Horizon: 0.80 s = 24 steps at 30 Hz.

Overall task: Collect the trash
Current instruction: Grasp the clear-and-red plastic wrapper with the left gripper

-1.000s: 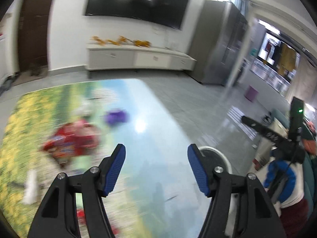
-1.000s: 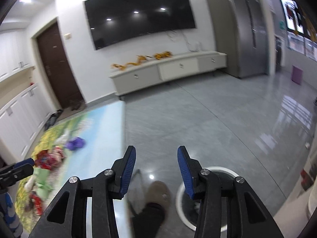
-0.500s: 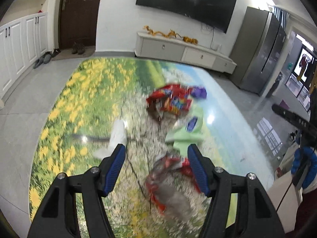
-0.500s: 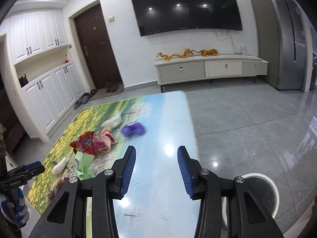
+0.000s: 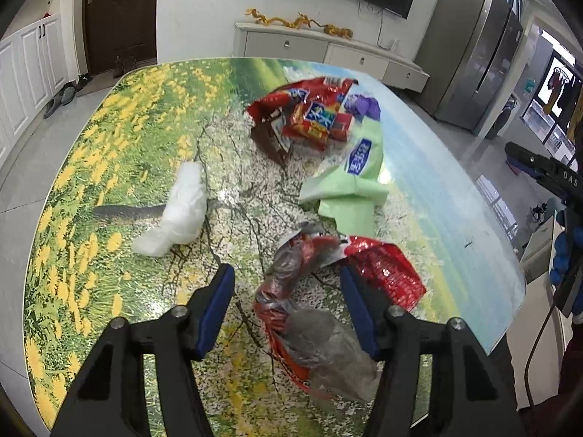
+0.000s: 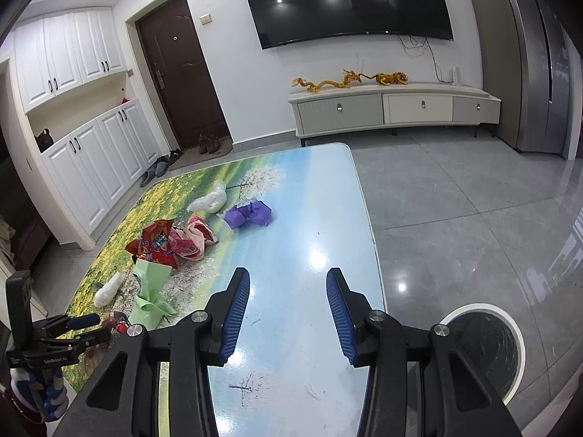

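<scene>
The left gripper (image 5: 286, 306) hangs over the near edge of the tabletop (image 5: 109, 167), its fingers closing around a crumpled red wrapper (image 5: 309, 313) but not yet pressing it. The right gripper (image 6: 288, 313) hovers over bare tabletop, fingers half apart and empty. The bin (image 6: 484, 346) stands on the floor to the right.

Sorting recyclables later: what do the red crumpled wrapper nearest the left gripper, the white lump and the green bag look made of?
Red crumpled wrapper: likely thin plastic film with a foil lining, since it is glossy outside and grey-silver inside.
White lump: probably a soft translucent plastic bag, though it could be tissue.
Green bag: smooth matte plastic or coated paper, with flat creases.
</scene>
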### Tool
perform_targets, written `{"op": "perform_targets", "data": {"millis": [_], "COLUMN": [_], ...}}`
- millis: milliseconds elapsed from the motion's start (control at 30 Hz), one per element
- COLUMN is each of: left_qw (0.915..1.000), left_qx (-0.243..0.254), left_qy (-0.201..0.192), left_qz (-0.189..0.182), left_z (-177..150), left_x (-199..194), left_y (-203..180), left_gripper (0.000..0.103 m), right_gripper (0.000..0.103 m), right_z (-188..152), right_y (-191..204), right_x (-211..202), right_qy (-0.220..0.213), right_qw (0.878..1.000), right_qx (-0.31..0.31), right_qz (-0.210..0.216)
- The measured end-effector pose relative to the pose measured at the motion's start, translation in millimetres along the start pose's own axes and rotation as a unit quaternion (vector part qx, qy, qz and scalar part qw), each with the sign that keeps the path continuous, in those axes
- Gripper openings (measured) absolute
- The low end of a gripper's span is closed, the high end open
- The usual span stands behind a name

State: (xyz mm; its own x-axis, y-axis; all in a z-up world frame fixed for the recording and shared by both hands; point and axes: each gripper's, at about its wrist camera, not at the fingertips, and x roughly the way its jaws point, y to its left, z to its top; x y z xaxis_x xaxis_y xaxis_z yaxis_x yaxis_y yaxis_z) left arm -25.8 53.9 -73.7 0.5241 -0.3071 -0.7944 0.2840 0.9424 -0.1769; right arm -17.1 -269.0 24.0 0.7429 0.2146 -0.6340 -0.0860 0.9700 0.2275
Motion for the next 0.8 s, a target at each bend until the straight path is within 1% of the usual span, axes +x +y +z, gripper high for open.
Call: {"op": "perform_targets", "data": {"millis": [167, 200, 300, 433, 600, 800], "left_qw": [0.9999, 0.9998, 0.9997, 0.9994, 0.9994, 0.9995], "left_qx": [0.011, 0.013, 0.023, 0.035, 0.032, 0.008], "left_qy": [0.009, 0.011, 0.009, 0.005, -0.005, -0.017], "left_qz": [-0.006, -0.007, -0.007, -0.008, -0.013, -0.024], "left_z": [1, 0, 0, -1, -4, -5], "left_x": [8, 9, 11, 11, 8, 3], "left_y": [-1, -2, -3, -2, 4, 15], "left_gripper": [0.045, 0.045, 0.038, 0.019, 0.017, 0.016], "right_gripper": [0.042, 0.042, 0.042, 0.042, 0.042, 0.042], "right_z": [-6, -6, -8, -8, -7, -7], "right_y": [3, 3, 7, 9, 13, 23], "right_x": [12, 13, 18, 21, 28, 39], "right_qy": [0.012, 0.013, 0.018, 0.023, 0.029, 0.039], "right_qw": [1.0, 1.0, 1.0, 1.0, 0.999, 0.998], "right_qx": [-0.001, -0.002, -0.004, -0.006, -0.009, -0.02], "right_qz": [0.01, 0.012, 0.017, 0.02, 0.024, 0.033]}}
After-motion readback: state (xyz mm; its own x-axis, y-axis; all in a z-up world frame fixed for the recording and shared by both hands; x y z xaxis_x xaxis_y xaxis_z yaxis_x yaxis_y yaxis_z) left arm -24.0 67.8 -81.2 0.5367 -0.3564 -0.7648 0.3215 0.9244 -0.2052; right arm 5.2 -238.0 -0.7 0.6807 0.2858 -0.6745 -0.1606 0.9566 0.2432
